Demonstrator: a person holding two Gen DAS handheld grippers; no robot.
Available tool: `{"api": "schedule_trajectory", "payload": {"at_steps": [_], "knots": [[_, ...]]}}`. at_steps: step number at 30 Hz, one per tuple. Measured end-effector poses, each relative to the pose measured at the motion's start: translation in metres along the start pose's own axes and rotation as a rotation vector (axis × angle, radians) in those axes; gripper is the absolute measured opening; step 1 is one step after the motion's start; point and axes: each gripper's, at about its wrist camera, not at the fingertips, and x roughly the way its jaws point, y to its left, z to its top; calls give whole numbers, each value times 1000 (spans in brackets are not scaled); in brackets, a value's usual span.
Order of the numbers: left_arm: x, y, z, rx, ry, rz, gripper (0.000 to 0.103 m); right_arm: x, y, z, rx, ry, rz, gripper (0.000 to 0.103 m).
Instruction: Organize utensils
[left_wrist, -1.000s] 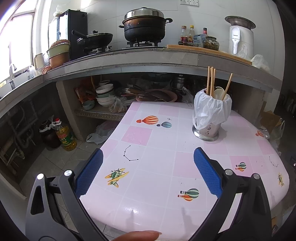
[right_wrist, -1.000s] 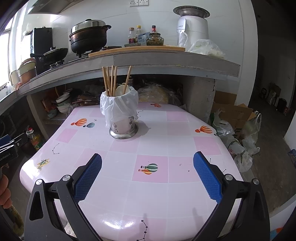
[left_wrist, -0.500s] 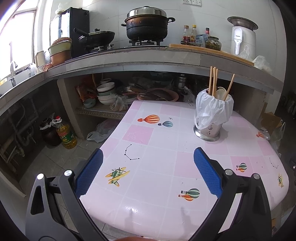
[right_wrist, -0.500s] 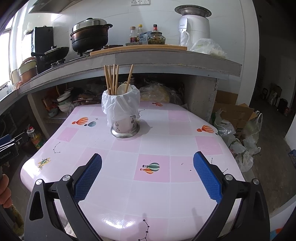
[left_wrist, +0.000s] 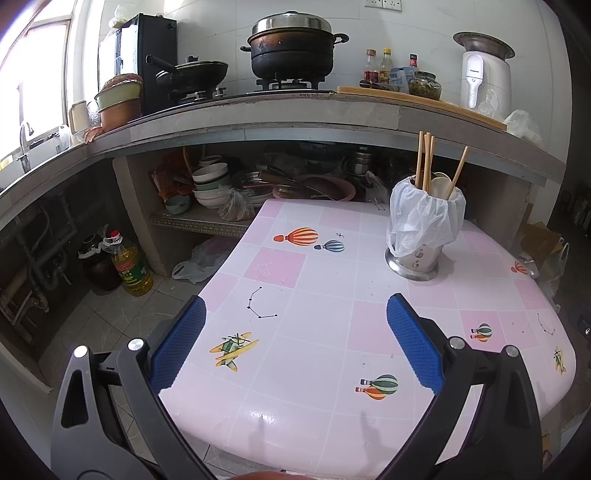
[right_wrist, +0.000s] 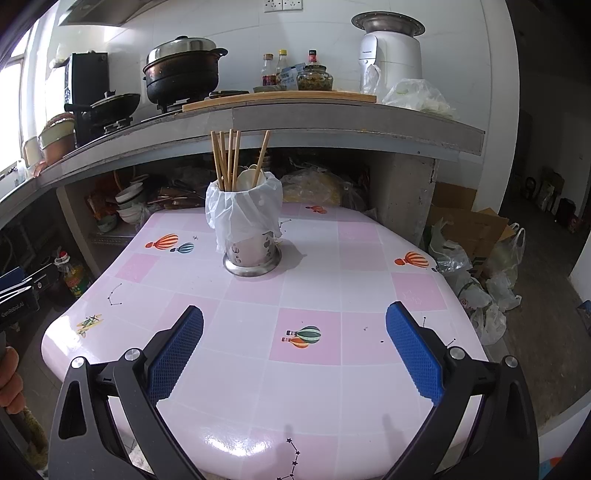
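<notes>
A steel utensil holder (left_wrist: 415, 256) (right_wrist: 252, 254) lined with a white plastic bag stands on the pink tiled table (left_wrist: 317, 295) (right_wrist: 314, 284). Several wooden chopsticks (left_wrist: 426, 162) (right_wrist: 226, 158) and a pale spoon (left_wrist: 439, 184) (right_wrist: 245, 177) stick up out of it. My left gripper (left_wrist: 295, 317) hovers open over the table's near left part, well short of the holder. My right gripper (right_wrist: 294, 325) is open above the near edge, the holder straight ahead beyond it. Neither holds anything.
A grey counter (left_wrist: 258, 110) (right_wrist: 295, 114) overhangs the table's far side with a pot (left_wrist: 291, 44), pan, bottles and a white appliance (right_wrist: 391, 55). Bowls (left_wrist: 210, 181) sit on the shelf beneath. An oil bottle (left_wrist: 129, 264) stands on the floor left; bags and boxes (right_wrist: 476, 243) lie right.
Both grippers have drifted slightly, so the holder sits a little further right in each view. The fingertip at the bottom of the left view has nearly dropped out of sight. Both grippers stay open.
</notes>
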Motion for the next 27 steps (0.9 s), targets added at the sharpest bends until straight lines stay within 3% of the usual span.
{"api": "schedule_trajectory", "payload": {"at_steps": [27], "knots": [[4,-6,-1,2,15,-3,95,-1,3,1,-7,0,8,96]]}}
